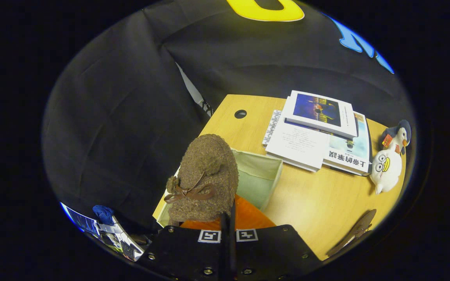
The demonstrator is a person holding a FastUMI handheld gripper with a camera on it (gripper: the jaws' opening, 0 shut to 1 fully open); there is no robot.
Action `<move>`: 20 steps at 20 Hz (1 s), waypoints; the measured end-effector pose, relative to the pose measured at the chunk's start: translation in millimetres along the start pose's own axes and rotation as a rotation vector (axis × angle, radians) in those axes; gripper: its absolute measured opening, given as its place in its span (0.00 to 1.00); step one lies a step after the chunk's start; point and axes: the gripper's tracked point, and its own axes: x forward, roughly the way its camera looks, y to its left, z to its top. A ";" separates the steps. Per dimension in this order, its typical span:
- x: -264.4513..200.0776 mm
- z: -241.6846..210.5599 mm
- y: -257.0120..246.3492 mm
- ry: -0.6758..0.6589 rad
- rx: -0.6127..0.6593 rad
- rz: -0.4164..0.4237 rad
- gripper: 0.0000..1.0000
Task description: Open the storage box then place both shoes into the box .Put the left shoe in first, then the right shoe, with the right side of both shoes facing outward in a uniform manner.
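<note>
Gripper view: the gripper (228, 228) points down and forward over the near corner of the wooden table (318, 203), tilted so that the table runs off at a slant. Its two black finger plates, each with a small square marker, sit almost together with only a thin dark slit between them. They are clenched on the heel edge of a brown fuzzy shoe (205, 179), which rises just ahead of the fingers with its toe pointing away and a brown bow on its side.

Taking the storage box (262, 171) as the landmark: it is a pale green fabric box, open at the top, standing on the table's near corner. The held shoe hangs over the box's opening and hides much of it; whether the shoe's sole touches the box inside cannot be told. An orange surface (248, 216) shows below the shoe, between it and the fingers, at the near side of the box. Beyond the box and to its right lies a stack of books (318, 132). Further right of the box, near the table's edge, lie two plush toys (389, 160). Well to the right of the box, closer to the gripper, a second brown shoe (356, 230) lies flat on the table.
</note>
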 end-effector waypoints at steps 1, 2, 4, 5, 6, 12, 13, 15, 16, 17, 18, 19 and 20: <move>5.3 -1.0 4.4 0.009 -0.010 -0.001 0.00; 11.0 0.0 7.9 0.014 -0.021 -0.002 0.00; 20.9 -0.7 9.8 0.026 -0.035 -0.017 0.01; 26.7 -2.2 9.9 0.034 -0.038 -0.024 0.00; 31.4 -3.4 10.3 0.044 -0.038 -0.032 0.01; 52.2 -9.3 11.9 0.074 -0.036 -0.055 0.00; 55.1 -10.4 10.9 0.075 -0.035 -0.059 0.00; 58.4 -10.8 10.2 0.075 -0.035 -0.068 0.02; 59.6 -10.6 11.2 0.072 -0.035 -0.059 0.02; 57.7 -9.1 11.7 0.069 -0.043 -0.057 0.04; 51.3 -2.2 11.1 0.062 -0.055 -0.043 0.24; 63.0 -6.5 8.2 0.057 -0.065 -0.043 0.45; 58.1 -2.2 4.9 0.044 -0.066 -0.052 0.66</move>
